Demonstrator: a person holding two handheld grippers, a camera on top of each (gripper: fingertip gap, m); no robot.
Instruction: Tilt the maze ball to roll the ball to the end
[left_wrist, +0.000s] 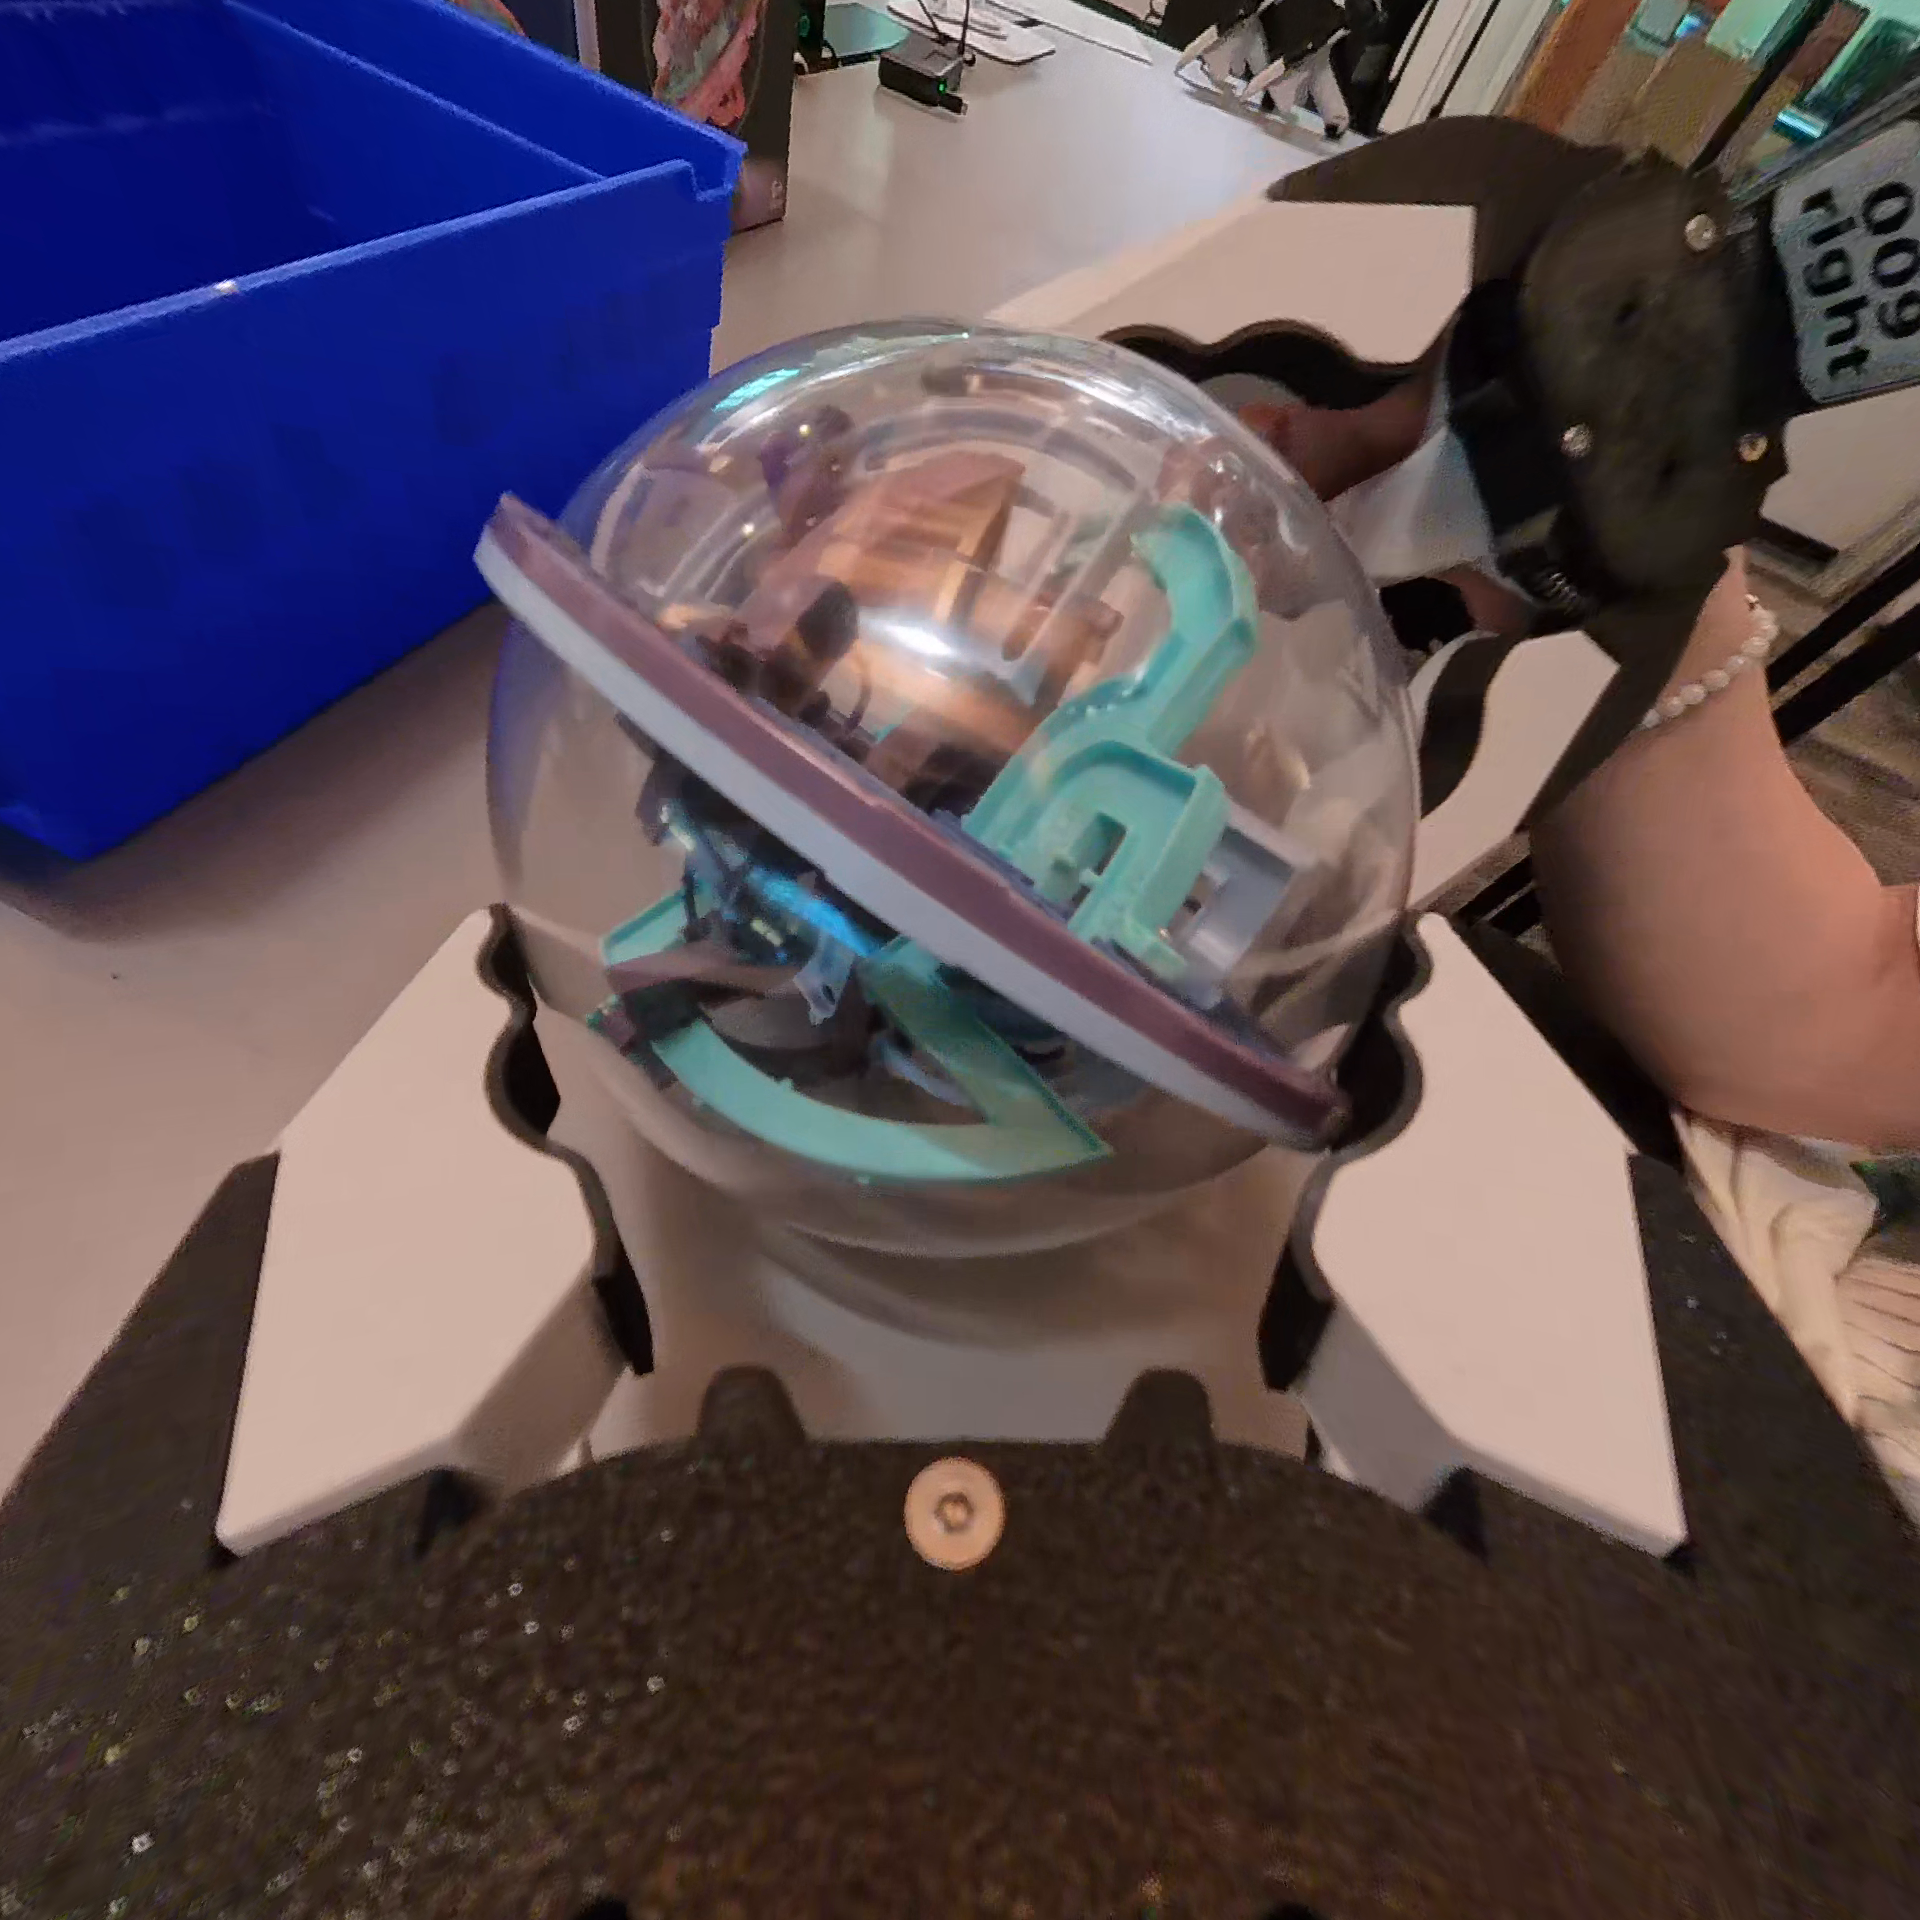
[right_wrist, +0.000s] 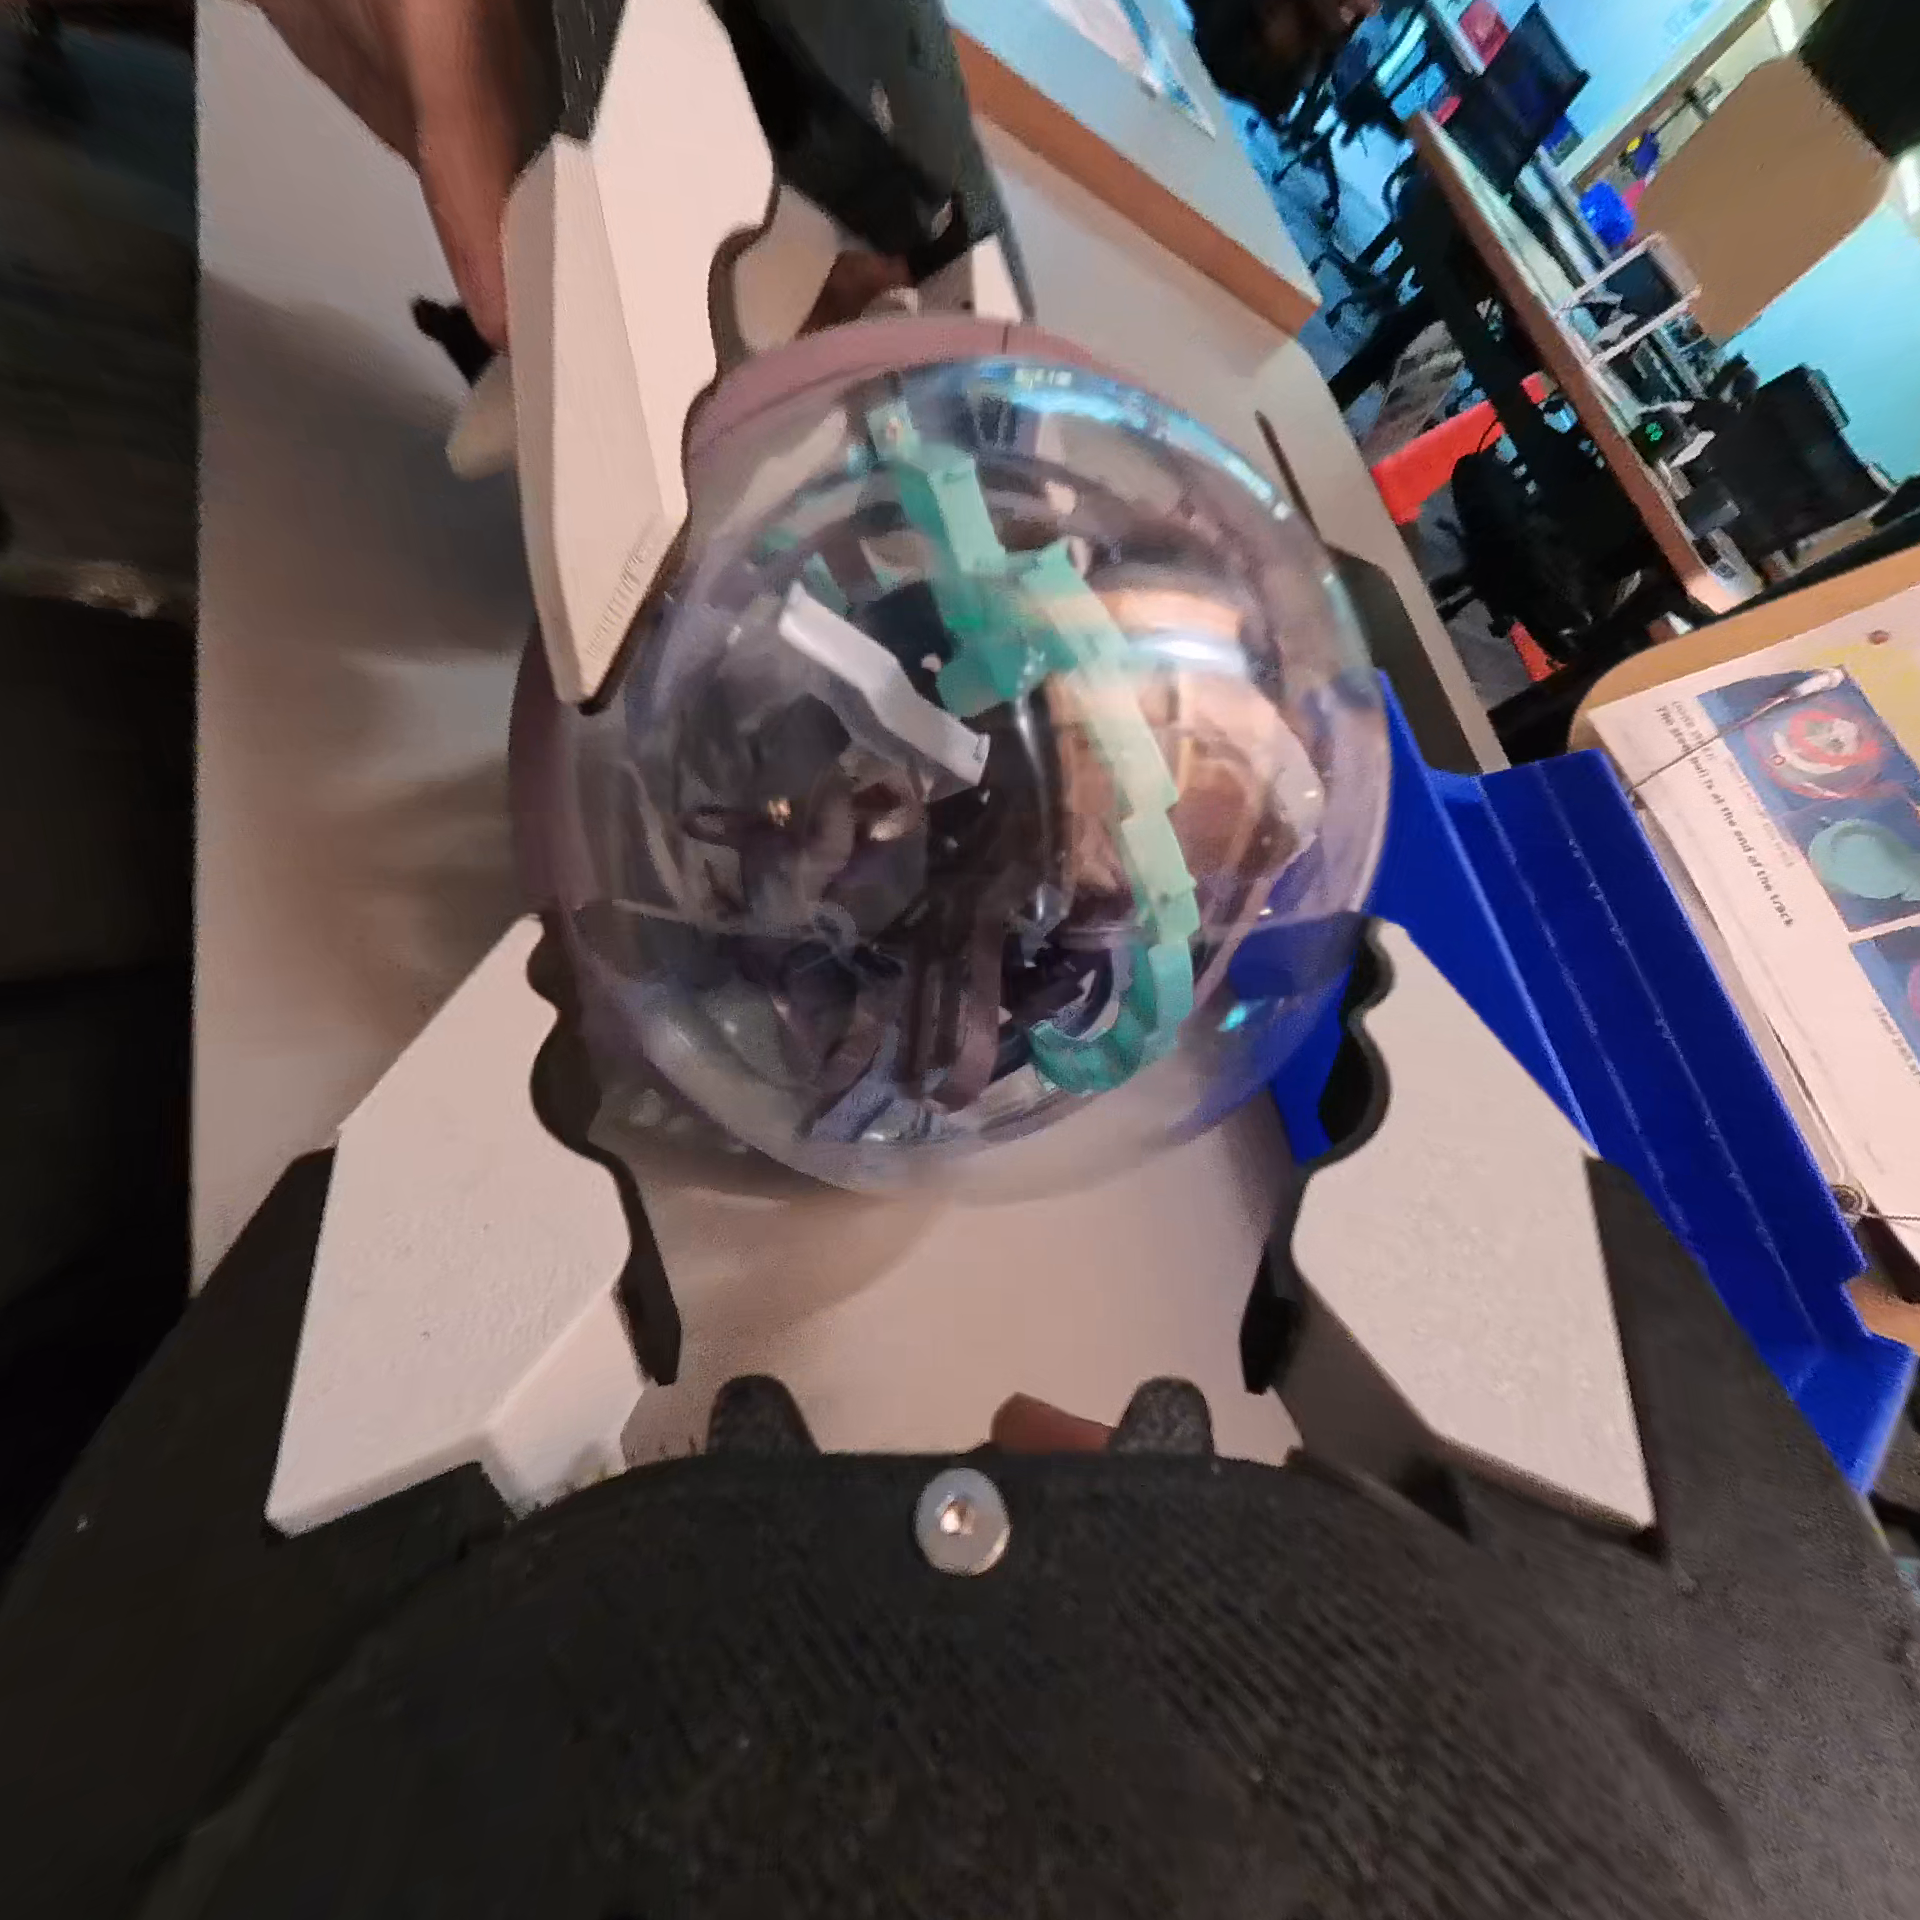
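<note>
Fingers of both grippers are spread wide and pressed against one thing, the clear maze ball. In the left wrist view the left gripper cradles the sphere's lower half, its scalloped black pads bearing on the shell at 9 and 3 o'clock. In the right wrist view the right gripper does the same from another side. Each gripper shows in the other's view, at about 2 o'clock from the left camera and 11 o'clock from the right, with its far fingers against the ball.

By size: the blue bin sits at 10 o'clock on the pale table, beyond the ball. The maze ball comes next, held above the table with its purple and white equator band slanting from upper left to lower right. Inside are teal track pieces. The small rolling ball cannot be picked out through the blur and glare.

The likely risk is slippage. The shell is smooth and round, and hard pads grip it only at a few spots, so a quick or uneven tilt could let it twist or drop out. I would also judge that an overly steep tilt could send the small ball off its track, undoing progress.
</note>
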